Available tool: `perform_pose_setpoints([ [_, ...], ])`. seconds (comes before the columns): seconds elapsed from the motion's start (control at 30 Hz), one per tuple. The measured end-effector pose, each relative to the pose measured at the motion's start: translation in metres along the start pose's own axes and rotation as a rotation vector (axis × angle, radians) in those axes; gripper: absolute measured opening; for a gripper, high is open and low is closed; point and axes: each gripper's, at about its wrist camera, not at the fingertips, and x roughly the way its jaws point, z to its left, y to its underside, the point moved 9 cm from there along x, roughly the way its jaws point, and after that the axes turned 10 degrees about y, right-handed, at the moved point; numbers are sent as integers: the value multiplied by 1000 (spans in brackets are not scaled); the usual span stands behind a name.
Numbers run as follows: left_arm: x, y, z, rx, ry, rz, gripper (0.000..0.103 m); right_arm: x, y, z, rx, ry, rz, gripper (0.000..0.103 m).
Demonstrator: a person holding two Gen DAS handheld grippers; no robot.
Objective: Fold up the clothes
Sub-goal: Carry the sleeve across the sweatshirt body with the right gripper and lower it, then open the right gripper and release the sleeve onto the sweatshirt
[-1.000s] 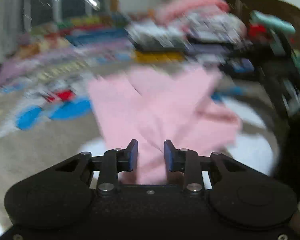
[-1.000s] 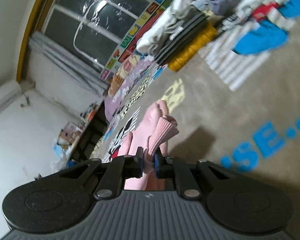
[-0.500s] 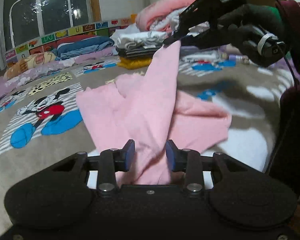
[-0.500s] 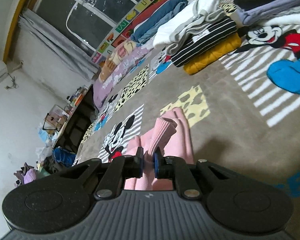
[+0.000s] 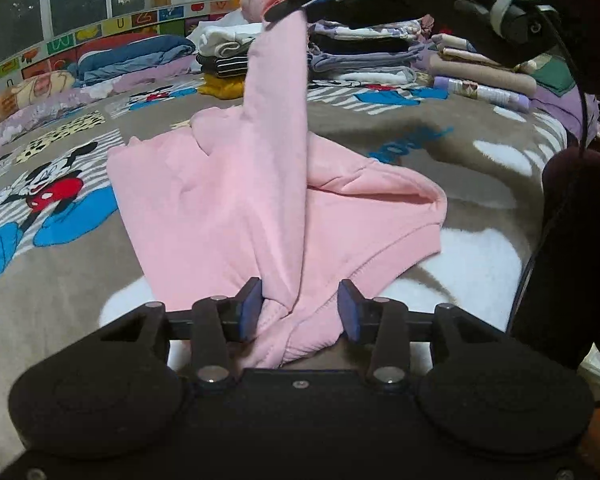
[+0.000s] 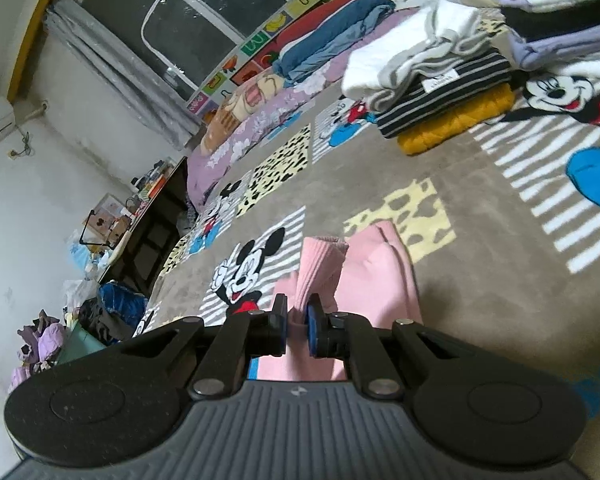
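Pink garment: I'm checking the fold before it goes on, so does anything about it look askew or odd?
Yes. The pink garment lies rumpled, not flat. One sleeve is pulled up taut by the right tongs, shut on its cuff. The left tongs have just been opening, bunched fabric loose between them.

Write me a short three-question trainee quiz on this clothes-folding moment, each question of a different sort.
1. True or false: the right tongs are clamped on the ribbed cuff of the pink sweatshirt.
2. Multiple choice: in the left wrist view, the lifted sleeve runs up to A) the window, B) the right tongs, C) the striped stack.
3. Fill in: the left tongs stand ____, with pink fabric between the pads.

Key: 1 true. 2 B. 3 open; the jaws have just been opening, and the right-hand pad stands off the fabric.
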Motion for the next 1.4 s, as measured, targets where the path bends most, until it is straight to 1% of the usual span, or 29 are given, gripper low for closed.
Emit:
perform_pose_setpoints([
  [0.03,-2,-1,2,-24,7,-15,41,2,-1,3,-5,2,1,12],
  [0.13,-5,-1,9,-42,-28,-26,42,11,-5,13,-16,12,8,12],
  [0.17,-5,0,9,-48,-23,-22,42,14,-5,16,-21,16,11,12],
  [0.23,-4,4,10,-61,1,-10,46,22,-7,24,-33,25,19,12],
  [0.47,-7,5,12,-92,53,-13,47,50,-10,57,-86,49,38,12],
  [0.53,-8,5,15,-118,74,-20,48,59,-10,68,-104,54,43,12],
  [0.67,-11,5,20,-174,116,-36,49,79,-7,90,-155,71,53,12],
  [0.77,-12,5,23,-205,138,-47,49,95,-3,101,-194,107,62,12],
  [0.83,-13,5,24,-221,151,-53,52,107,-3,106,-227,147,56,11],
  [0.93,-15,4,28,-265,170,-71,53,123,-2,107,-249,196,60,11],
  [1.03,-18,4,30,-280,168,-85,53,138,-1,107,-264,242,68,11],
  [1.1,-19,4,30,-282,170,-88,53,142,-2,108,-278,254,62,11],
  [1.17,-20,4,31,-294,176,-94,53,144,-4,108,-285,234,61,15],
  [1.23,-20,4,32,-308,182,-97,53,144,-2,105,-298,197,83,16],
  [1.27,-20,4,33,-314,184,-98,53,145,1,104,-321,178,102,19],
  [1.3,-20,3,34,-320,185,-99,53,146,5,103,-350,164,118,28],
  [1.33,-20,3,35,-326,187,-99,53,146,10,102,-385,153,134,33],
  [1.4,-20,3,35,-333,188,-98,53,149,20,100,-454,149,154,34],
])
